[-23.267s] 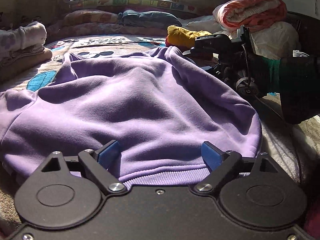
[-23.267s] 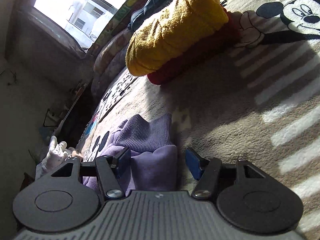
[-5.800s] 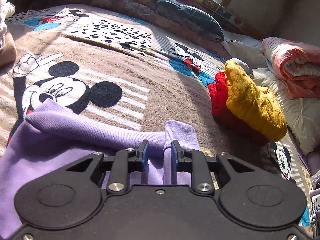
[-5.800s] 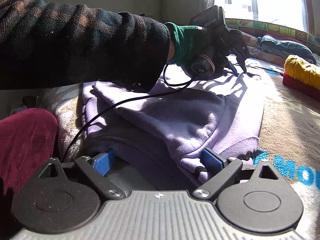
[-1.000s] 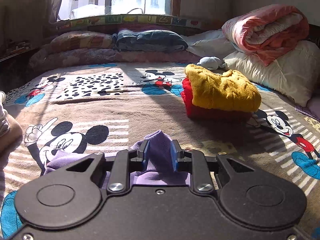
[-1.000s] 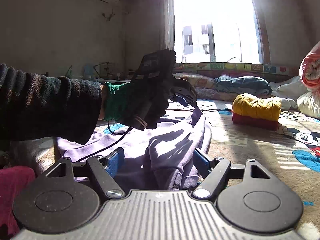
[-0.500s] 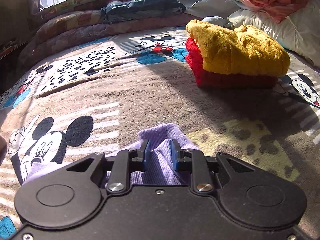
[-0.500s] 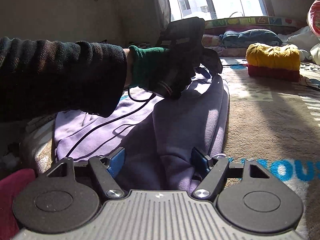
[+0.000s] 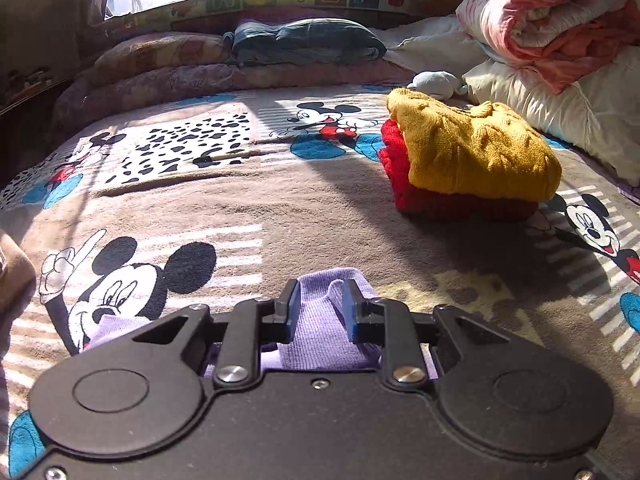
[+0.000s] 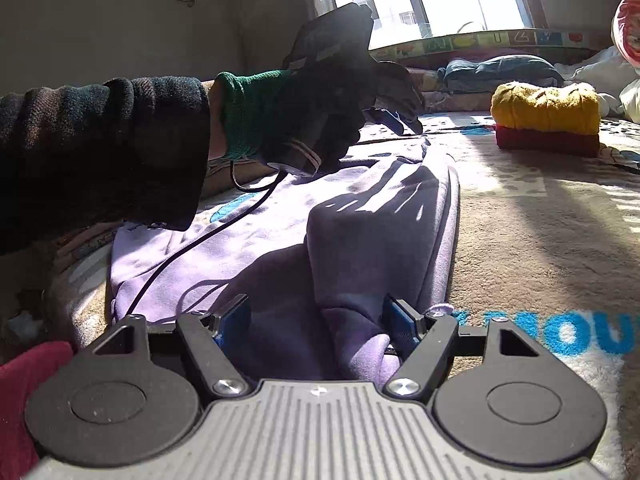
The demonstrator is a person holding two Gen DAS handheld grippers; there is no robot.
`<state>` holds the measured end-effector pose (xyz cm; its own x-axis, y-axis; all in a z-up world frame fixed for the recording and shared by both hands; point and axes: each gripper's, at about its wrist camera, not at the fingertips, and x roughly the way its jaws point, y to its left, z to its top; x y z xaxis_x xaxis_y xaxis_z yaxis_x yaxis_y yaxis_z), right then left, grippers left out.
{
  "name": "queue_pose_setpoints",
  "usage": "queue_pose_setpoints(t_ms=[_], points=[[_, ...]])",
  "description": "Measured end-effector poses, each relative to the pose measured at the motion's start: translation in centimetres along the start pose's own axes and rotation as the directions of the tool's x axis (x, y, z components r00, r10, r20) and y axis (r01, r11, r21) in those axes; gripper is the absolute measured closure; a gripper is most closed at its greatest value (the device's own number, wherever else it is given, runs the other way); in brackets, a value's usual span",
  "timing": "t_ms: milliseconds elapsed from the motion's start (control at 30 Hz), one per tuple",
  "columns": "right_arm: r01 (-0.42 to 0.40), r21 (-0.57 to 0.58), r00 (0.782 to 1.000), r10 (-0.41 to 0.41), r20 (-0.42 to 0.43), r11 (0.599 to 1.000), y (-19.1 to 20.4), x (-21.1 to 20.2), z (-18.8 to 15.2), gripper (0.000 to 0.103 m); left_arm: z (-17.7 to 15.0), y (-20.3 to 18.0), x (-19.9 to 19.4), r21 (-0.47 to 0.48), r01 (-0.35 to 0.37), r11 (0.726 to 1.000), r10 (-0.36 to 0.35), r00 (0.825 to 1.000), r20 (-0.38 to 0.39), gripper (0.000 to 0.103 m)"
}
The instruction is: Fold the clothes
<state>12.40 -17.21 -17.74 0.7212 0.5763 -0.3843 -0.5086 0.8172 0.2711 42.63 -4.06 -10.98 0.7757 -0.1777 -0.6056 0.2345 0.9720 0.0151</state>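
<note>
A purple sweatshirt (image 10: 380,220) lies on the cartoon-print blanket (image 9: 280,220), folded lengthwise into a narrow strip. My left gripper (image 9: 321,308) is shut on its ribbed sleeve cuff (image 9: 324,328), which bunches into a ridge between the blue pads. In the right wrist view the left gripper (image 10: 400,120) hovers over the far end of the garment, held by a gloved hand (image 10: 320,100). My right gripper (image 10: 318,320) stands open at the near end, its fingers on either side of a thick fold.
A yellow sweater (image 9: 472,152) sits folded on a red one (image 9: 440,200) at the right. Behind are white pillows (image 9: 580,120), a rolled pink quilt (image 9: 552,20) and dark bedding (image 9: 304,40). A black cable (image 10: 192,248) trails over the sweatshirt. Dark red cloth (image 10: 24,380) lies near left.
The left gripper has lifted and levelled out with the cuff still in it, and its hand sits higher over the garment. The right gripper has barely moved.
</note>
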Motion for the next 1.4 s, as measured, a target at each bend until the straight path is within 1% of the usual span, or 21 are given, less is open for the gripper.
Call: queue_pose_setpoints(t_ms=[33,133,300,367,433,500,600,700,767,800,867,967,1000,1067,1133,1233,1300,1333,1400], points=[[0.000,0.000,1.000,0.000,0.001,1.000,0.0,0.0,0.0,0.030,-0.2,-0.1,-0.2,0.001,0.015,1.000,-0.015,1.000,-0.011,0.082],[0.000,-0.003,1.000,0.000,0.000,1.000,-0.1,0.1,-0.1,0.030,-0.9,-1.6,0.8,0.075,0.001,0.997,0.002,0.999,-0.045,0.082],[0.002,-0.011,1.000,-0.002,-0.008,1.000,0.0,0.4,-0.2,0.030,-1.7,-2.6,5.0,0.129,-0.008,0.992,0.026,0.991,-0.133,0.082],[-0.001,-0.008,1.000,0.001,-0.011,1.000,-0.1,0.5,-0.2,0.029,-1.8,-3.3,5.3,0.167,-0.033,0.985,0.056,0.989,-0.136,0.082],[-0.006,-0.004,1.000,0.006,-0.011,1.000,-0.2,0.6,-0.2,0.029,-2.4,-3.6,5.4,0.178,-0.056,0.982,0.078,0.990,-0.118,0.082],[-0.008,-0.001,1.000,0.008,-0.006,1.000,-0.3,0.5,-0.3,0.029,-2.7,-3.4,5.3,0.161,-0.064,0.985,0.081,0.991,-0.104,0.081],[-0.006,-0.004,1.000,0.006,0.003,1.000,-0.2,0.3,-0.3,0.029,-1.7,-3.5,4.6,0.161,-0.070,0.984,0.090,0.988,-0.121,0.080],[-0.005,0.002,1.000,0.005,0.010,1.000,-0.3,0.2,-0.3,0.030,-1.1,-3.4,1.0,0.120,-0.082,0.989,0.089,0.995,-0.055,0.080],[-0.004,0.003,1.000,0.004,0.011,1.000,-0.3,0.2,-0.3,0.030,-1.7,-3.6,-1.4,0.100,-0.062,0.993,0.064,0.998,-0.025,0.080],[-0.004,0.003,1.000,0.004,0.011,1.000,-0.3,0.2,-0.3,0.030,-2.0,-3.9,-2.2,0.100,-0.051,0.994,0.053,0.998,-0.020,0.080],[-0.005,0.002,1.000,0.005,0.011,1.000,-0.3,0.1,-0.3,0.030,-3.1,-5.1,-3.6,0.134,-0.023,0.991,0.026,1.000,-0.018,0.080],[-0.006,0.002,1.000,0.006,0.010,1.000,-0.3,0.1,-0.4,0.030,-4.6,-6.9,-2.9,0.212,-0.031,0.977,0.043,0.998,-0.049,0.080],[-0.006,0.002,1.000,0.006,0.010,1.000,-0.3,0.2,-0.4,0.030,-5.0,-7.2,-2.0,0.228,-0.044,0.973,0.063,0.995,-0.074,0.080],[-0.005,-0.002,1.000,0.005,0.007,1.000,-0.2,0.3,-0.4,0.030,-6.4,-7.1,-0.1,0.250,-0.068,0.966,0.094,0.991,-0.092,0.080],[-0.006,-0.006,1.000,0.006,0.003,1.000,-0.2,0.4,-0.4,0.029,-6.7,-6.7,0.4,0.219,-0.073,0.973,0.092,0.993,-0.077,0.080],[-0.007,-0.014,1.000,0.007,0.008,1.000,-0.2,0.4,-0.4,0.029,-6.5,-6.8,0.5,0.225,-0.074,0.972,0.096,0.992,-0.087,0.080],[-0.007,-0.020,1.000,0.008,0.018,1.000,-0.1,0.1,-0.5,0.029,-5.9,-6.0,-1.0,0.147,-0.062,0.987,0.077,0.993,-0.095,0.079],[-0.006,-0.023,1.000,0.007,0.024,1.000,0.0,0.0,-0.6,0.029,-5.6,-5.5,-1.8,0.105,-0.056,0.993,0.066,0.993,-0.098,0.077],[0.006,-0.033,0.999,-0.005,0.037,0.999,0.3,-0.6,-0.6,0.030,-6.1,-4.7,-5.0,0.005,-0.028,1.000,0.028,0.998,-0.054,0.058]])
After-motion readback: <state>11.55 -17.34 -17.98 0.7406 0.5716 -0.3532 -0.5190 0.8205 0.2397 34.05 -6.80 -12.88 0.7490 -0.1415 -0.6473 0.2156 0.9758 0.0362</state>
